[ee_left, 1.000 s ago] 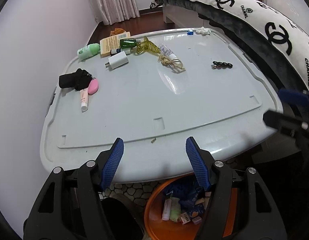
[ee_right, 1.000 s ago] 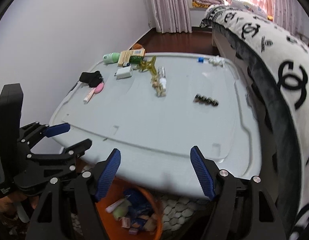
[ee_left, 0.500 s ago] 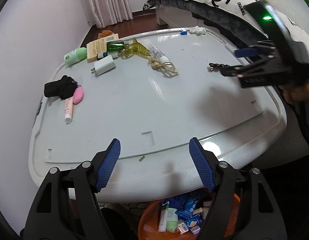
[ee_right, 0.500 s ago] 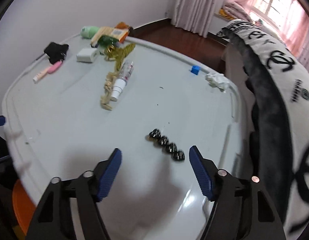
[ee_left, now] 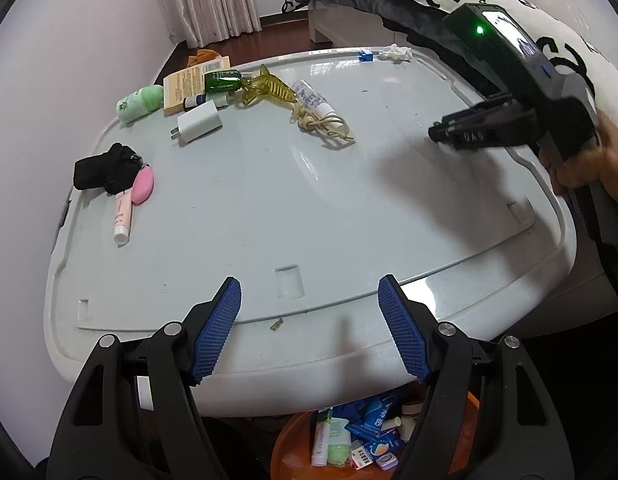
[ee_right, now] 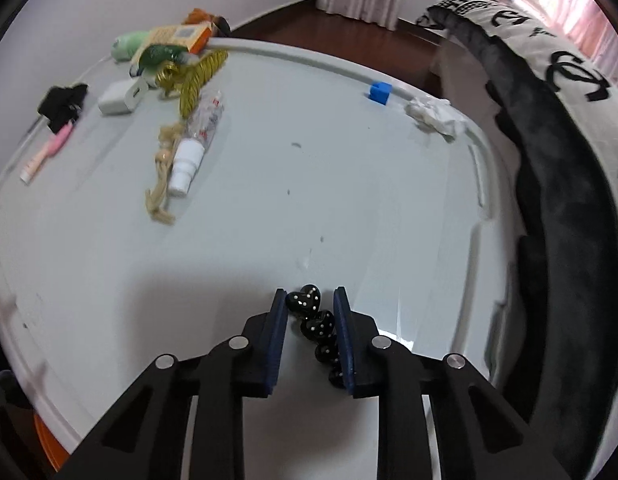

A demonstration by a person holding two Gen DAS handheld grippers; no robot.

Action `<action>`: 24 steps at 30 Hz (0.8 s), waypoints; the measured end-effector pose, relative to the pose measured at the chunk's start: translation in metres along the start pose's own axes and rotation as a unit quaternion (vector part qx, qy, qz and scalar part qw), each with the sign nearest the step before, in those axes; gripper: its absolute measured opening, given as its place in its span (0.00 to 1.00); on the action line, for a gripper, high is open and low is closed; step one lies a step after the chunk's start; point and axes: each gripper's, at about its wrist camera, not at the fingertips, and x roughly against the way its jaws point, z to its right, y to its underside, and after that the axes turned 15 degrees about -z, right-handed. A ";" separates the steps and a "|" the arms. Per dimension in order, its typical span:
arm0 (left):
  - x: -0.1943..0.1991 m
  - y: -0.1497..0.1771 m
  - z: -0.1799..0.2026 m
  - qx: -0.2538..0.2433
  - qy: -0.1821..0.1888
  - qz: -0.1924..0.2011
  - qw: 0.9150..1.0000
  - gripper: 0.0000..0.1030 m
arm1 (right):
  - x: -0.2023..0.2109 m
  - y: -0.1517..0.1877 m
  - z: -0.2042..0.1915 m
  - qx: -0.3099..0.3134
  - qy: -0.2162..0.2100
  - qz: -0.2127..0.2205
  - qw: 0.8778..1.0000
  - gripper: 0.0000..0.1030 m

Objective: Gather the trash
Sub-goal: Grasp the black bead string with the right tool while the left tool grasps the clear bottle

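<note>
- Black polka-dotted heart beads, a short string of them [ee_right: 315, 326], lay on the pale bench [ee_right: 349, 200] near its bed-side edge, right between the fingers [ee_right: 279, 336] of the right gripper [ee_right: 311, 338].
- Those fingers had narrowed around the string; the blue pads sat just beside the beads on either side, though I could not tell whether they were truly pinching them.
- From the left wrist view, the right gripper [ee_left: 449, 134] hung low over the bench's right side, with the person's hand [ee_left: 589, 172] wrapped round its handle and a green light glowing on top.
- The left gripper [ee_left: 309, 336] hovered at the bench's near edge, its fingers [ee_left: 217, 338] spread wide and holding nothing.
- Below that edge sat an orange bin [ee_left: 293, 440] with tubes and packets in it.
- Farther across the bench lay a white spray bottle [ee_right: 195, 142] touching a tan knotted cord [ee_right: 161, 172], a yellow hair claw [ee_right: 199, 76], a white charger plug [ee_right: 121, 98], a green bottle [ee_right: 161, 54], a cardboard box [ee_right: 177, 36] and a pale green roll [ee_right: 127, 44].
- At the left side, a black pouch [ee_left: 103, 168], a pink oval [ee_left: 143, 186] and a pink tube [ee_left: 123, 214] lay touching one another.
- At the far rim, a blue block [ee_right: 379, 92] sat near a crumpled white tissue [ee_right: 435, 116].
- A bed with a black-and-white logo blanket [ee_right: 569, 92] ran along the right.
</note>
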 end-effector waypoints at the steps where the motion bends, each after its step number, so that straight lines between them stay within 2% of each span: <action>1: 0.000 0.000 0.000 0.000 0.002 0.000 1.000 0.68 | 0.004 0.005 -0.001 -0.008 -0.007 0.005 1.000 0.21; 3: -0.001 -0.002 0.000 0.001 0.006 -0.003 1.000 0.68 | 0.014 0.011 -0.001 -0.024 -0.024 0.017 0.999 0.16; 10: 0.001 -0.022 0.001 0.015 0.016 0.009 1.000 0.68 | 0.082 0.040 -0.001 -0.067 -0.072 0.093 0.991 0.16; 13: -0.002 -0.049 0.003 0.028 0.031 0.012 0.999 0.68 | 0.112 0.056 0.003 -0.085 -0.093 0.137 0.982 0.16; 15: -0.011 -0.076 0.007 0.037 0.031 0.020 0.999 0.68 | 0.124 0.063 0.005 -0.094 -0.090 0.157 0.979 0.16; 20: -0.039 -0.131 0.015 0.069 0.029 0.025 0.997 0.68 | 0.126 0.068 0.007 -0.094 -0.073 0.173 0.978 0.16; 24: -0.061 -0.163 0.016 0.105 0.024 0.027 0.994 0.68 | 0.125 0.067 0.010 -0.088 -0.082 0.176 0.977 0.16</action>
